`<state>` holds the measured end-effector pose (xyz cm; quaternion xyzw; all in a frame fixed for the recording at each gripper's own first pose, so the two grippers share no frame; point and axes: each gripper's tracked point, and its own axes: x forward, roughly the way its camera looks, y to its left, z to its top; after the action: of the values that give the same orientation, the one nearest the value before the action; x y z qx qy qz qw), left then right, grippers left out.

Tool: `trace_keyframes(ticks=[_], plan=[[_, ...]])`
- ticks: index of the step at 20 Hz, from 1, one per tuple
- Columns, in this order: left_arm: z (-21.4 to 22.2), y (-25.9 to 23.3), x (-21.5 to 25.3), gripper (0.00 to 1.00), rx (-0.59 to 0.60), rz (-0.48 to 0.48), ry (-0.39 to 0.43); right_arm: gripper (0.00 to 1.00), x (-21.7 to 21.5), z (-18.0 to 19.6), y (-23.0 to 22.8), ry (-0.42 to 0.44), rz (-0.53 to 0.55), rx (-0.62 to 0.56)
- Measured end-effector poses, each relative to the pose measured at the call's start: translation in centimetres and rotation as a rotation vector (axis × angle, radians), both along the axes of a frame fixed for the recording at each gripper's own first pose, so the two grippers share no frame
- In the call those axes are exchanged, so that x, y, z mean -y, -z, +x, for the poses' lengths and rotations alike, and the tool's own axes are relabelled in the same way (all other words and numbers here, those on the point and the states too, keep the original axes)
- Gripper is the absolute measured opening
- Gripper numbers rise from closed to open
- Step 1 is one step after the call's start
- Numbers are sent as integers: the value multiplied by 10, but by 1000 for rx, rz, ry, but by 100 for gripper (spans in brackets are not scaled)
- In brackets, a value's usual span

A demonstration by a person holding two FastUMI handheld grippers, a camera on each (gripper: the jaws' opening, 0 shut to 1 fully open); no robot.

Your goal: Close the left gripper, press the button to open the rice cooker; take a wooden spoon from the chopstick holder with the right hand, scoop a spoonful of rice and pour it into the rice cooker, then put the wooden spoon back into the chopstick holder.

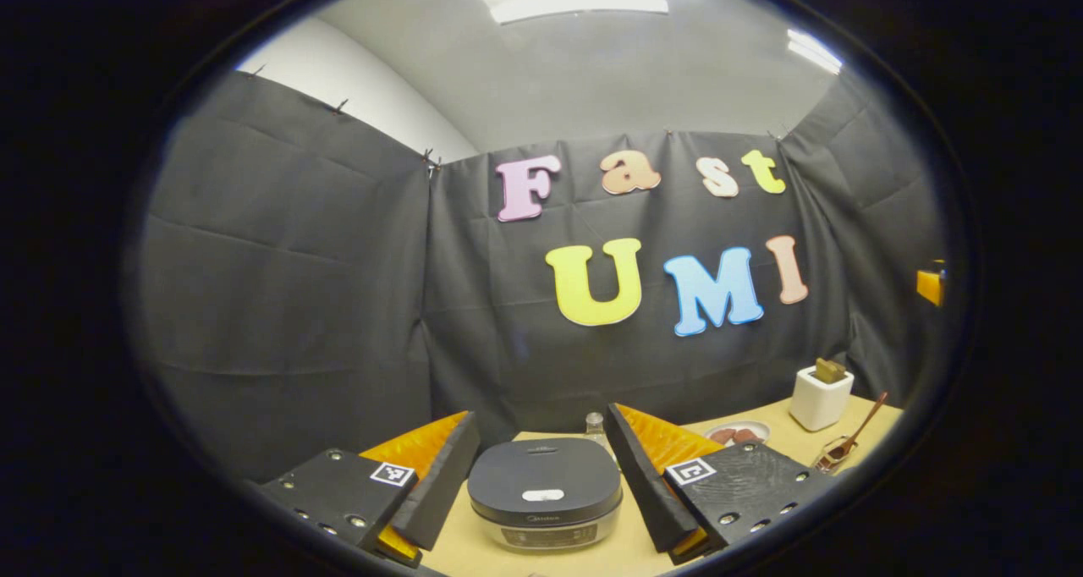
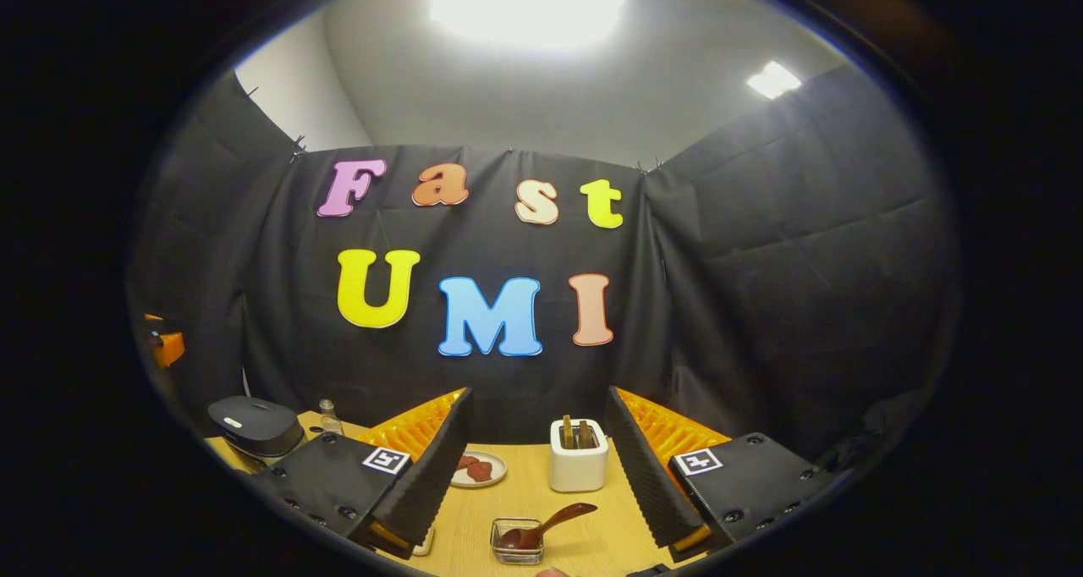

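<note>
Rice cooker [image 1: 544, 491]: lid shut, front label too small to read
Left gripper [image 1: 541, 475]: jaws wide, empty
Right gripper [image 2: 535, 475]: jaws wide, empty
Wooden spoon [image 2: 550, 522]: bowl in glass dish [image 2: 516, 541]
Chopstick holder [image 2: 579, 458]: white, upright

My fingers [image 1: 440, 484] are black foam backed with ribbed orange, each mount bearing a black-and-white square tag. The rice cooker [image 1: 544, 492] is dark grey with a white button — the table [image 2: 584, 535] pale wood, the chopstick holder [image 2: 579, 465] white, the wooden spoon [image 2: 554, 522] reddish brown.
</note>
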<state>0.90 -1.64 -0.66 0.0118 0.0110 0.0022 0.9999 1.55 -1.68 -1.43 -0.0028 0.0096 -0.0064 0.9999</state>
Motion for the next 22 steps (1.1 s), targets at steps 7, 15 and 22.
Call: trace_keyframes(ticks=[7,15,22], plan=[[2,-5,11,92,7,8,-4,97,10,7,4,-3,-11,1],[-2,-14,26,91,9,9,-10,98,19,12,13,-39,-2,-11],[-13,-14,32,60,4,35,-53,97,19,17,32,-98,24,-20]])
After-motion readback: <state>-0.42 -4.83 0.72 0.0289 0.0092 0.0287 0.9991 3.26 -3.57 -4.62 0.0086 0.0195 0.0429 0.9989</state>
